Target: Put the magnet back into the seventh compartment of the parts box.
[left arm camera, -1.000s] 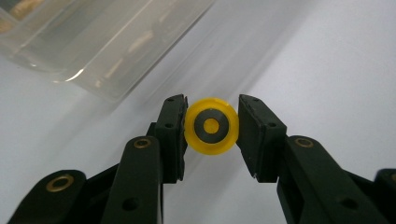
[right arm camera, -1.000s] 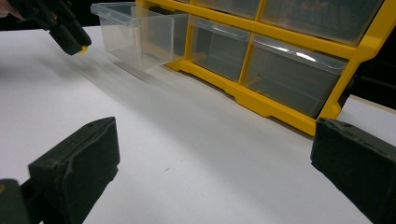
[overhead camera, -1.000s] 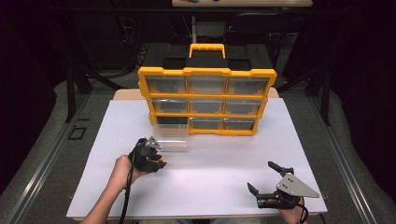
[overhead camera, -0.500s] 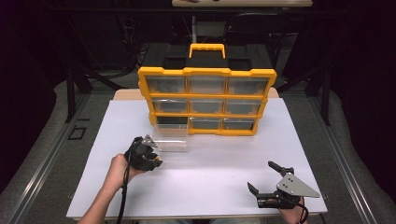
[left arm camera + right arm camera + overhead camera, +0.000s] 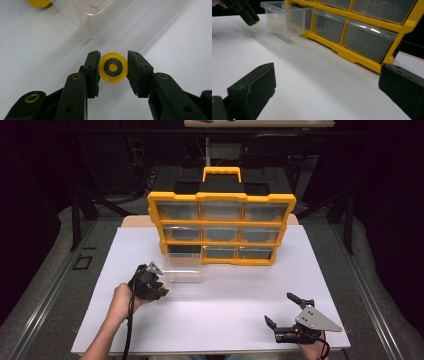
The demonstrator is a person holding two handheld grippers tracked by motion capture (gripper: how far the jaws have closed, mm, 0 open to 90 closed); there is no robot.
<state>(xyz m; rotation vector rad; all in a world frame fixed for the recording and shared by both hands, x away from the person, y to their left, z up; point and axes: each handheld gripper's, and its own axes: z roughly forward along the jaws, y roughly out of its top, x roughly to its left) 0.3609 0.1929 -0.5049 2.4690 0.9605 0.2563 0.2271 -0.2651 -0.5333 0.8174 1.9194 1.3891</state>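
The left hand-held gripper [image 5: 113,68] clamps a yellow wheel [image 5: 113,67] just before the pulled-out drawer [image 5: 183,266], probably to drop it in, while the right hand-held gripper [image 5: 284,311] rests wide open, well right of the drawer.

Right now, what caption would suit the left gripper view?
Black left gripper pinching a small round yellow wheel with a dark ring above the white table, near a clear plastic drawer.
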